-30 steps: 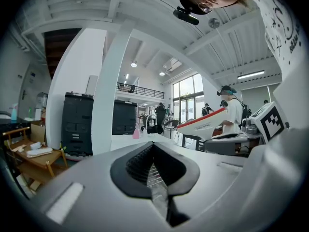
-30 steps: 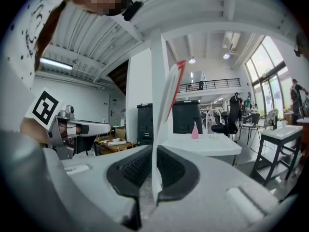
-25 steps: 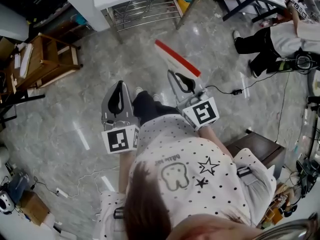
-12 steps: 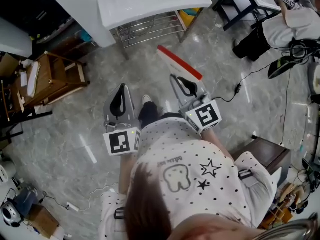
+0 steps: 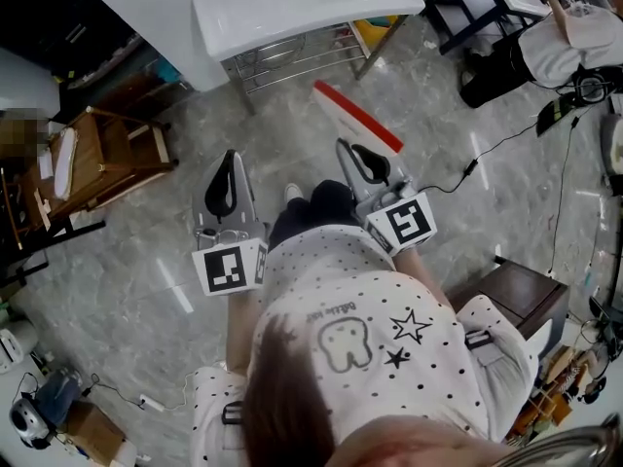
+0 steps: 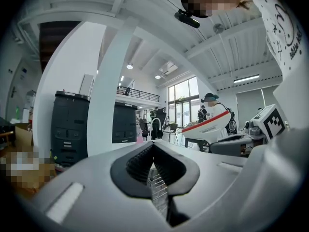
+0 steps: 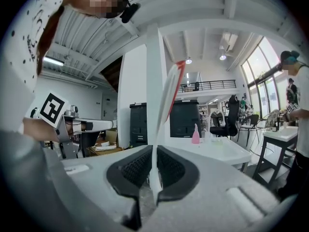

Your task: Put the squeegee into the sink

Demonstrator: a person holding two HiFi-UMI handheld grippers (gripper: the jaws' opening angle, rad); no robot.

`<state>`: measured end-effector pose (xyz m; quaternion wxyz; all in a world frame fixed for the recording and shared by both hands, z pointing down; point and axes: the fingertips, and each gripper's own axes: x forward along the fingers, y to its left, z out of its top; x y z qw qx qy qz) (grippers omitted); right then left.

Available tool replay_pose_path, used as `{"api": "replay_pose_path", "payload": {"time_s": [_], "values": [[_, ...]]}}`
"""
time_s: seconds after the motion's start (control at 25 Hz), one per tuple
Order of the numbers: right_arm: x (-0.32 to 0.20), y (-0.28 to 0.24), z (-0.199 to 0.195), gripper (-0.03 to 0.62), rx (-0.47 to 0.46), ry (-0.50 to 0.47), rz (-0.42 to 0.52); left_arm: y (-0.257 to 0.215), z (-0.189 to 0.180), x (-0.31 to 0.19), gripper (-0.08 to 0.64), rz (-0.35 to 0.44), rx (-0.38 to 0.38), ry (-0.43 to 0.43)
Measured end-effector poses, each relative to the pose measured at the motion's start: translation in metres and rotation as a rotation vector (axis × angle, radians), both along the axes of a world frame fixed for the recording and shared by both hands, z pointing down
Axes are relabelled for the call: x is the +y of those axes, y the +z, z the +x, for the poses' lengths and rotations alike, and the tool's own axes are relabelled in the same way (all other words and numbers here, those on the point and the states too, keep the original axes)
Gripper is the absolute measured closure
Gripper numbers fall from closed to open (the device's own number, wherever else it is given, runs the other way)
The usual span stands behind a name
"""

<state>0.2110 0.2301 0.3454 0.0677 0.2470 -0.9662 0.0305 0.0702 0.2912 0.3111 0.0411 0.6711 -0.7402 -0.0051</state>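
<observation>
You face the sink (image 5: 326, 19), a wire rack (image 5: 292, 52) under its basin. Before the sink, short of its rim, the squeegee (image 5: 357, 117) juts from your right gripper (image 5: 346, 149); your left gripper (image 5: 228, 163) sits alongside. A wooden stand (image 5: 122, 154) lies left of the sink, a person (image 5: 574, 32) to its right.

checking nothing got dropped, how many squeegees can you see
1: the squeegee, red-edged, is clamped in the right gripper over the floor, short of the sink. The left gripper is shut and empty. Others could lie out of view.
</observation>
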Motion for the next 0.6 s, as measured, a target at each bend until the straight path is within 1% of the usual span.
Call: {"api": "replay_pose_path", "payload": {"time_s": [0.12,0.24,0.44,0.6], "values": [[-0.007,0.003,-0.006,0.571,0.002,-0.006,-0.006,0.008,-0.007,-0.003,0.572,-0.024,0.016,-0.017],[-0.019,0.010,-0.007,0.572,0.017,-0.002,-0.015,0.011,-0.013,-0.009,0.572,-0.031,0.034,-0.038],[-0.045,0.009,-0.016,0.571,0.003,-0.044,-0.010,0.010,-0.018,-0.030,0.573,-0.036,0.029,-0.072],[-0.075,0.004,-0.021,0.571,0.011,-0.068,0.006,0.003,-0.020,-0.052,0.572,-0.023,0.030,-0.102]]}}
